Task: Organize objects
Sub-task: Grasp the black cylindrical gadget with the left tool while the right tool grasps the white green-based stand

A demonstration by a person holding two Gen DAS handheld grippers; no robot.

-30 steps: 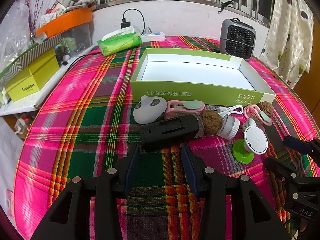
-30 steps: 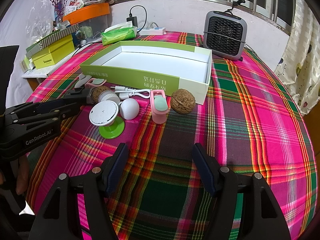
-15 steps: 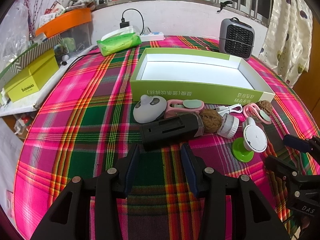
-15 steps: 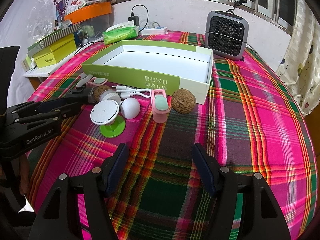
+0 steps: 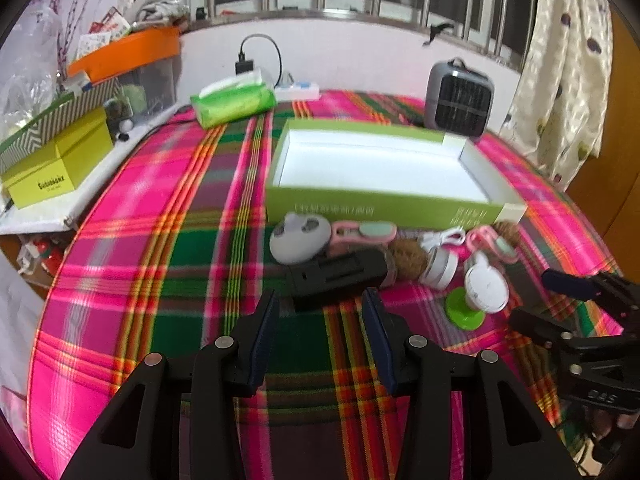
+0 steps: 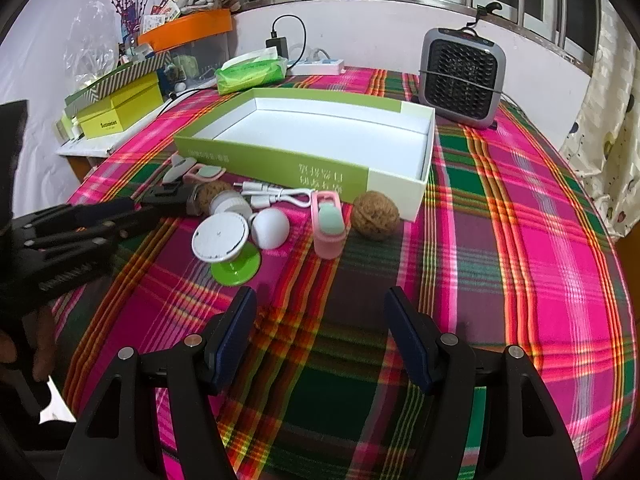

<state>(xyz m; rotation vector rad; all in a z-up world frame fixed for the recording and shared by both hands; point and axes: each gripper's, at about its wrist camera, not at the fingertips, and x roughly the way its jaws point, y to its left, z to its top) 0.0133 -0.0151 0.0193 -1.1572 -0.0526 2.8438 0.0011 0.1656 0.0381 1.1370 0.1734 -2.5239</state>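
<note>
Left claw, jaws wide and empty, hovers just before the black rectangular plastic device lying near the open green cardboard box; recommend straddling its width squarely before closing.

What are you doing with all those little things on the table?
A person holds two grabbers over a checked table. Both the left gripper and the right gripper are open and hold nothing. The green box is empty; a walnut, a black case and other bits lie in front of it.
</note>
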